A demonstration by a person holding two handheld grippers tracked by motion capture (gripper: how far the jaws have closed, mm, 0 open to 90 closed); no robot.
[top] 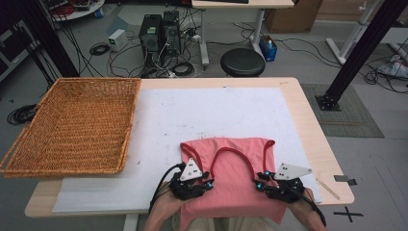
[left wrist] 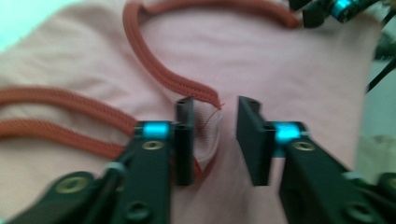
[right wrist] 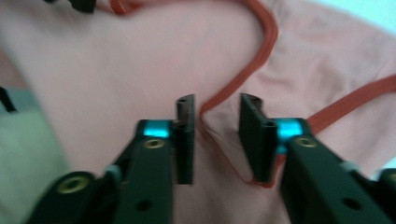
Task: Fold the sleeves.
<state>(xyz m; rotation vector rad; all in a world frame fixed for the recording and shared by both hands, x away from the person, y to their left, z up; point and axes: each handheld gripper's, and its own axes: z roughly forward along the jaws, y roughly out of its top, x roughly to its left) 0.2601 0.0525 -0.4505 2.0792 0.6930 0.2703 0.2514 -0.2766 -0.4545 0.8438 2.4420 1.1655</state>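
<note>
On the near edge of the white mat (top: 159, 120) lies a pink tank top (top: 226, 168), flat, with its bottom hanging off the table toward the person. The left gripper (top: 195, 185) and right gripper (top: 276, 186) each sit at a red-trimmed strap, jaws a little apart with cloth between them (not pinched yet). Folding looks barely begun, and the wicker basket (top: 72, 127) waits well apart.
</note>
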